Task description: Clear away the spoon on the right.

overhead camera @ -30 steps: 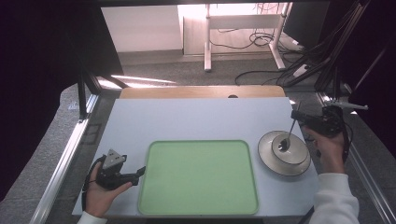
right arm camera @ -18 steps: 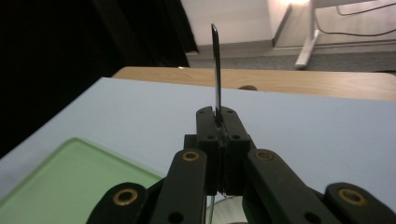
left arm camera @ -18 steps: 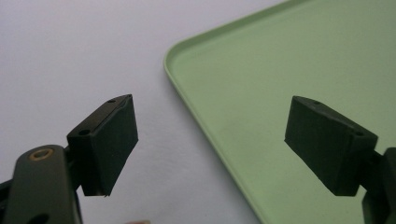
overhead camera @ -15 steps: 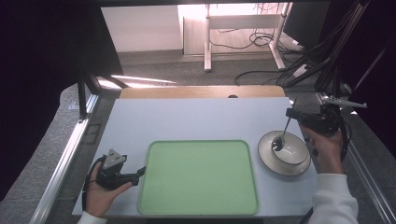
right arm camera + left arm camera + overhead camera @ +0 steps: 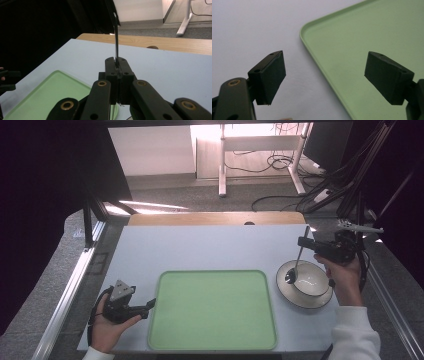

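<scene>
1. Tray first: the flat pale green plastic tray with rounded corners (image 5: 212, 310) lies in the middle of the light blue bench (image 5: 200, 247) and serves as landmark.
2. Left of the tray, the left hand-held gripper (image 5: 150, 306) rests low on the bench with its jaws spread wide and nothing between them, tips just beside the tray's left rim (image 5: 322, 65).
3. Right of the tray, near its right rim, stands the round white ceramic bowl on a grey plate (image 5: 306, 283).
4. Above that bowl, the right hand-held gripper (image 5: 301, 241) is clenched on the handle of the slim dark metal spoon (image 5: 296, 265), whose scoop hangs over the bowl's tray-side edge.
5. To do this well, I judge: lift the spoon clear of the bowl's rim before carrying it towards the tray, keep the clamp firm, and avoid swinging the scoop.
</scene>
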